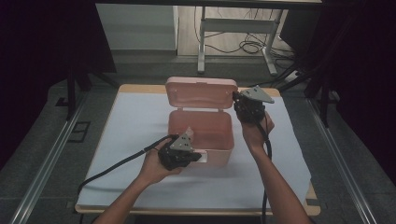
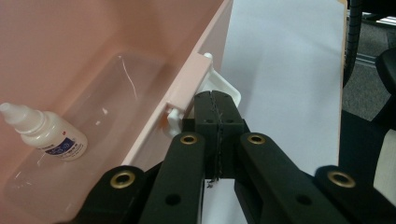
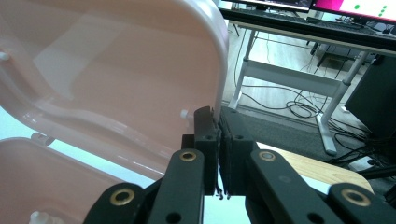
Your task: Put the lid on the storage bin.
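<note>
Roughly, one moment at the table:
Box: pink plastic box (image 1: 201, 130) sits mid-table on a white sheet (image 1: 130, 121), open side up.
Lid: pink lid (image 1: 201, 93) is raised and stands about upright at the box's far edge, hinged there; its glossy inside shows in the right gripper view (image 3: 116, 70).
Bottle: small white dropper bottle (image 2: 44, 133) with a blue label lies on its side inside the box, on the clear floor, nozzle toward the left of the left gripper view.
Latch: white latch tab (image 2: 219, 88) sticks out from the box's front wall, just beyond the left jaws.
Left gripper: left gripper (image 1: 180, 154) is at the box's near front wall, right of centre; in its own view (image 2: 215, 105) the jaws are fully closed, pads meeting, nothing between them, tips just beside or touching the latch tab, cannot tell which.
Right gripper: right gripper (image 1: 250, 105) is up at the lid's right end; in its own view (image 3: 217, 119) the jaws are pinched on the lid's right edge rim.
Table: light wood top (image 1: 140, 87) shows around the sheet.
Background: desk frame legs and loose cables (image 1: 252, 46) on the floor beyond the table.
</note>
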A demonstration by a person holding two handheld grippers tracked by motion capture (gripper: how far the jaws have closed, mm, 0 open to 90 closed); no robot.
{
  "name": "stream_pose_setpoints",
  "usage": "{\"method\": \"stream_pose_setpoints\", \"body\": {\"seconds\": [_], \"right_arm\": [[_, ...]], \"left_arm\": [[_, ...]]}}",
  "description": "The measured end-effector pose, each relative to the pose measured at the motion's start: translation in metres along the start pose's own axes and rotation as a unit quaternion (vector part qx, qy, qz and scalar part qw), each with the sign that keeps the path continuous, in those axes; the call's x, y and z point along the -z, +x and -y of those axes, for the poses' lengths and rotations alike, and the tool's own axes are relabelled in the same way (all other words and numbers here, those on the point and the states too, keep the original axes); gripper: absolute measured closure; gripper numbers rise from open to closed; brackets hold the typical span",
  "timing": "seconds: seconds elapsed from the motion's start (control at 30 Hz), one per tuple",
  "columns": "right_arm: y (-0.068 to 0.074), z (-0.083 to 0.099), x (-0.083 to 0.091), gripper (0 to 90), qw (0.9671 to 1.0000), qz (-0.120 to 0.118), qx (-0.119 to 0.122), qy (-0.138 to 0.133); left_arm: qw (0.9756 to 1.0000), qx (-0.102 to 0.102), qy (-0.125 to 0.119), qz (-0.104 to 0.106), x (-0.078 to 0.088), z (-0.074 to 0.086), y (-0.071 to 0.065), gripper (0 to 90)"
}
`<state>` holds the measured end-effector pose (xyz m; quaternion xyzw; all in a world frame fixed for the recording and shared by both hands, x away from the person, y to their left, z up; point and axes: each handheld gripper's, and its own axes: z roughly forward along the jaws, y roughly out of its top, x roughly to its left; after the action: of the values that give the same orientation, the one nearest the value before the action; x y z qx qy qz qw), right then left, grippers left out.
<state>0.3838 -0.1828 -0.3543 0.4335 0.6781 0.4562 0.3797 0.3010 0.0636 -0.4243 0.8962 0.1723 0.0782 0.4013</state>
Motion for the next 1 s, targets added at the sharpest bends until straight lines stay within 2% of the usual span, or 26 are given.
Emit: {"method": "stream_pose_setpoints", "body": {"seconds": [0.27,0.73,1.0], "right_arm": [[0.0,0.005,0.007,86.8,1.0,-0.008,0.003,-0.003],[-0.004,0.013,0.021,85.1,0.9989,-0.047,0.007,0.006],[-0.007,0.02,0.028,82.8,0.9969,-0.077,0.001,0.015]], "left_arm": [[1.0,0.002,-0.001,0.001,0.0,0.0,0.0,90.0],[1.0,0.0,0.001,0.001,0.0,0.0,0.001,90.0],[1.0,0.002,-0.001,0.0,0.0,0.0,0.0,90.0]]}}
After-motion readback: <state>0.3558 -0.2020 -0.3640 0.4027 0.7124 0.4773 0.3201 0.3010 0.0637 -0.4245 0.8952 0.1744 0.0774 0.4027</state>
